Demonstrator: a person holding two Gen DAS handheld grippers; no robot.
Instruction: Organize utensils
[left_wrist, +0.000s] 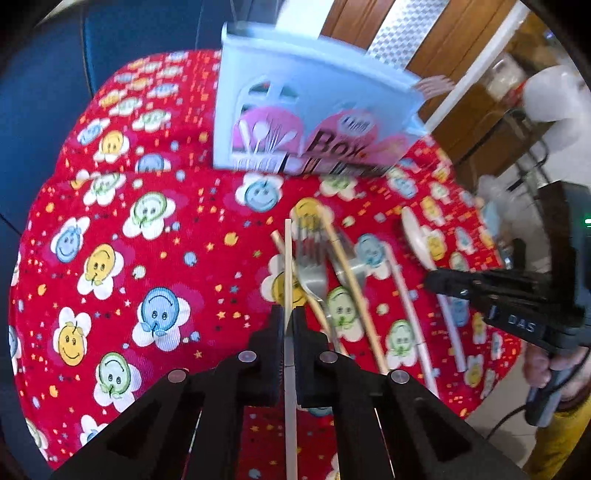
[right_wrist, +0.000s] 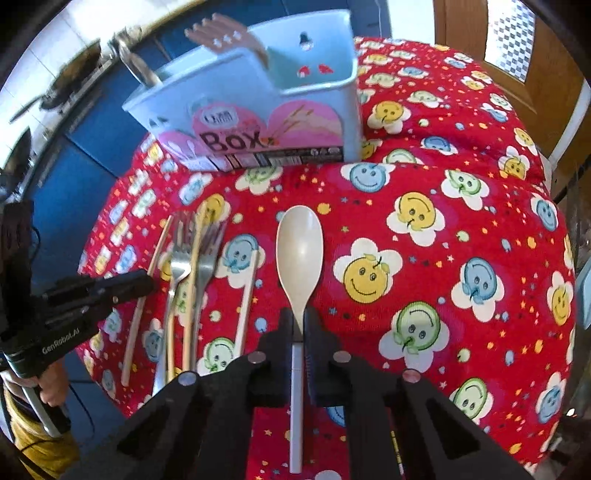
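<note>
My left gripper (left_wrist: 289, 314) is shut on a pale chopstick (left_wrist: 288, 266) that points toward the light blue utensil box (left_wrist: 295, 110). My right gripper (right_wrist: 300, 317) is shut on the handle of a cream plastic spoon (right_wrist: 300, 247), bowl forward, held above the cloth. The box (right_wrist: 258, 103) stands at the far side and holds a pink fork-like utensil (right_wrist: 221, 37) and a metal one (right_wrist: 136, 70). Two metal forks (right_wrist: 192, 258) and more chopsticks (right_wrist: 245, 295) lie on the cloth between the grippers.
A red smiley-print cloth (right_wrist: 424, 258) covers the round table. The left gripper appears at the left edge of the right wrist view (right_wrist: 92, 291). A blue cabinet (right_wrist: 92, 122) stands behind the table, a wooden door (right_wrist: 517, 48) at the right.
</note>
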